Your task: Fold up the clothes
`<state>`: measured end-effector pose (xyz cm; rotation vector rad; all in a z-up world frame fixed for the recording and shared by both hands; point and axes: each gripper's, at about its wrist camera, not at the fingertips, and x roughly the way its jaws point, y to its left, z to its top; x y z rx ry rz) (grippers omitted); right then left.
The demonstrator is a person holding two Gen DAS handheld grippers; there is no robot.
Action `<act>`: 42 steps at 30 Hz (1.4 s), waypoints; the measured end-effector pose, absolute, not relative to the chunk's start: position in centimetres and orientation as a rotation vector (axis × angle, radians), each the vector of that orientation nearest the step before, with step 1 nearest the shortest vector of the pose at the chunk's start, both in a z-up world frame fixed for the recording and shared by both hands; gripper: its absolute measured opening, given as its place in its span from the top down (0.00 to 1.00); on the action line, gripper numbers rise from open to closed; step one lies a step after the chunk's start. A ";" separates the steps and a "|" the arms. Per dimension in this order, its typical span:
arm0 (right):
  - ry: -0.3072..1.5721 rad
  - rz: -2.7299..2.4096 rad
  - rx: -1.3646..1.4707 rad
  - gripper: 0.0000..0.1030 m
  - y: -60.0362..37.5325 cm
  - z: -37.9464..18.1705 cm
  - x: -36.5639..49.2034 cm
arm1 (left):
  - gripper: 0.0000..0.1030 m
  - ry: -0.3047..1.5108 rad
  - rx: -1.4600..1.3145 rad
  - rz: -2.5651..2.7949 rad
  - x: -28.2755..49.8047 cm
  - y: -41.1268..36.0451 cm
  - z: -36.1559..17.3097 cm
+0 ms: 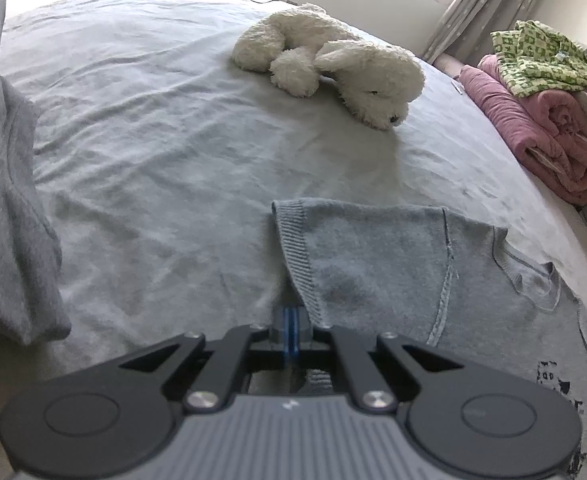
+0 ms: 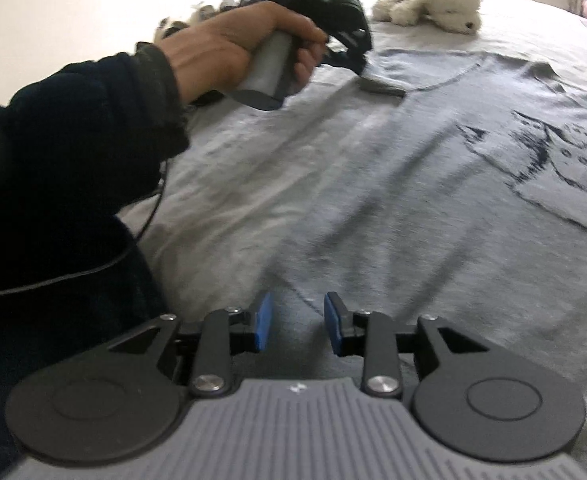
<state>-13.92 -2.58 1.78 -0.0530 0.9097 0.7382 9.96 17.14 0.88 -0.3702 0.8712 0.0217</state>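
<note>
Sleeve cuff (image 1: pixel 293 240) of grey sweater (image 2: pixel 373 200) pinched in left gripper (image 1: pixel 290 334); right gripper (image 2: pixel 296 326) parted, empty; next, likely folding inward.

Left claw (image 1: pixel 290 330): blue pads pressed together, closed on the ribbed cuff of the grey sweater (image 1: pixel 393 264), low over the bed. In the right wrist view the person's left hand (image 2: pixel 229 44) is wrapped around that claw's grey handle, dark sleeve (image 2: pixel 73 152) reaching in from the left, thin cable hanging along it. Right claw (image 2: pixel 297 326): blue pads (image 2: pixel 263 322) apart, jaws spread, nothing between them, hovering just above the sweater's body.
</note>
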 end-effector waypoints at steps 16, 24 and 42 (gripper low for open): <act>0.999 0.671 0.225 0.97 -5.7 -0.4 -13.3 | 1.00 0.867 -0.375 0.004 10.0 16.9 0.5; 1.064 0.616 0.720 0.96 -13.4 -3.2 -12.8 | 1.00 0.853 -0.389 0.020 10.0 17.1 0.6; 0.933 0.474 0.311 0.90 -11.9 -0.9 -13.1 | 0.97 0.865 -0.435 -0.009 10.2 16.9 0.6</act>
